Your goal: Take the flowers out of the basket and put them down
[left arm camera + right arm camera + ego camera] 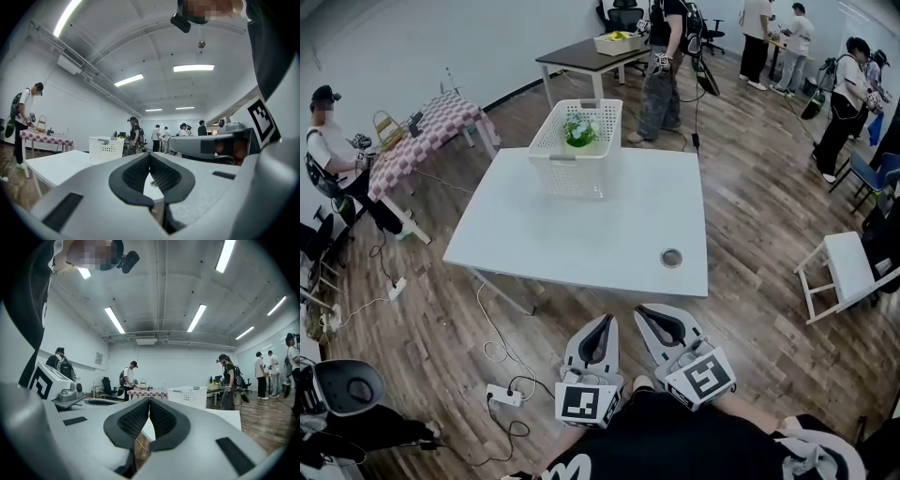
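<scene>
A white slatted basket (575,150) stands at the far edge of the white table (581,234). Inside it lie the flowers (580,129), a green and white bunch. Both grippers hang close to my body, short of the table's near edge and far from the basket. My left gripper (605,323) is shut with nothing in it, and my right gripper (647,312) beside it is also shut and empty. The left gripper view shows the closed jaws of the left gripper (149,155) with the basket (106,149) far off to the left. In the right gripper view the basket (188,396) sits beyond the right gripper (149,401).
A round grommet (671,258) is set in the table near its front right. A white stool (851,268) stands to the right, and a power strip (504,395) with cables lies on the floor at left. A checkered table (431,127) and several people surround the area.
</scene>
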A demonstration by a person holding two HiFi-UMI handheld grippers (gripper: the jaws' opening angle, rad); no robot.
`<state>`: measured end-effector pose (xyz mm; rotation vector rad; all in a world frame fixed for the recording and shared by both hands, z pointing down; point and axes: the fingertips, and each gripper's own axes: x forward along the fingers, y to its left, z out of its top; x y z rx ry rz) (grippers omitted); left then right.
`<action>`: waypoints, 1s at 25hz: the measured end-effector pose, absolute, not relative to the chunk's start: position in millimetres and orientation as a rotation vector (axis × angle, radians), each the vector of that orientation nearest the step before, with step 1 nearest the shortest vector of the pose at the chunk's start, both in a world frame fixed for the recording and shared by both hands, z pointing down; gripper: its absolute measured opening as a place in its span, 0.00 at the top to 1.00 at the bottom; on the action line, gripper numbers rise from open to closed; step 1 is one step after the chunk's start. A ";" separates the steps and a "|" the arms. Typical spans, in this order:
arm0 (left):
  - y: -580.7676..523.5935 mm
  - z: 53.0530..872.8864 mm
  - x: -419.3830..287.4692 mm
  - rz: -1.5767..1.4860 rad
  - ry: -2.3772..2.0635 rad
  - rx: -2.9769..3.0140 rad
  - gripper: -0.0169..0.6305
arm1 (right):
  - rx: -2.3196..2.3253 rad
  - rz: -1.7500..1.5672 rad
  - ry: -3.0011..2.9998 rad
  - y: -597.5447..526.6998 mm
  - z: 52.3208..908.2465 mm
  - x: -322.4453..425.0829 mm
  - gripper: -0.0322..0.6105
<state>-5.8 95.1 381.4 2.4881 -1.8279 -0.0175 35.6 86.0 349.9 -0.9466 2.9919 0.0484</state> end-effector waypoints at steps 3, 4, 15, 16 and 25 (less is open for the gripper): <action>76.1 380.6 -1.7 -0.030 -1.828 2.493 0.97 | -0.954 0.059 2.994 68.7 350.7 40.4 0.92; 70.9 380.7 0.0 -0.032 -1.828 2.494 0.97 | -0.954 0.060 2.995 63.5 351.1 41.6 0.92; 37.3 390.5 2.3 0.002 -1.859 2.449 0.97 | -0.893 0.013 3.017 25.1 360.9 39.6 0.92; 36.3 391.7 2.0 0.004 -1.861 2.444 0.97 | -0.884 0.009 3.020 24.3 361.6 38.6 0.92; 37.5 388.0 0.9 0.007 -1.893 2.424 0.97 | -0.814 -0.014 3.030 22.9 361.3 30.0 0.92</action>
